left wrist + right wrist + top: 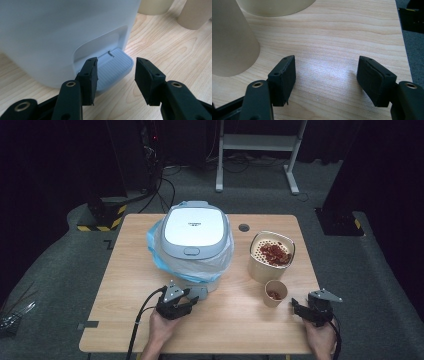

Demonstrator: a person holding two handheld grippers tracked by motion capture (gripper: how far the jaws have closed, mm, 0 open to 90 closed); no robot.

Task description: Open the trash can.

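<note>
So the left hand-held gripper (191, 301) sits near the front edge of the desk (125, 270), a bit left of the middle, with its black jaws pointed at the ribbed grey pedal (113, 71) that sticks out from the foot of the bin (192, 240). In the left gripper view the jaws stand apart either side of that pedal: the left pad looks right up against its edge, though I can't tell if it actually touches, and the right pad is clear of it, so nothing is pinched. That pedal is a flat tab with rounded corners and fine ridges, matte plastic, tucked in a shallow recess of the smooth pale wall. The bin itself is a rounded-square thing with a glossy white lid, standing mid-desk toward the back, with a crinkly blue plastic liner (156, 251) bunched under the lid. The right hand-held gripper (295, 309) rests by the front right corner, jaws apart over bare light wood grain. Just beside it is a small tan paper cup (275, 293), and behind that a bigger beige tub (270, 256) with red bits on a perforated insert.
</note>
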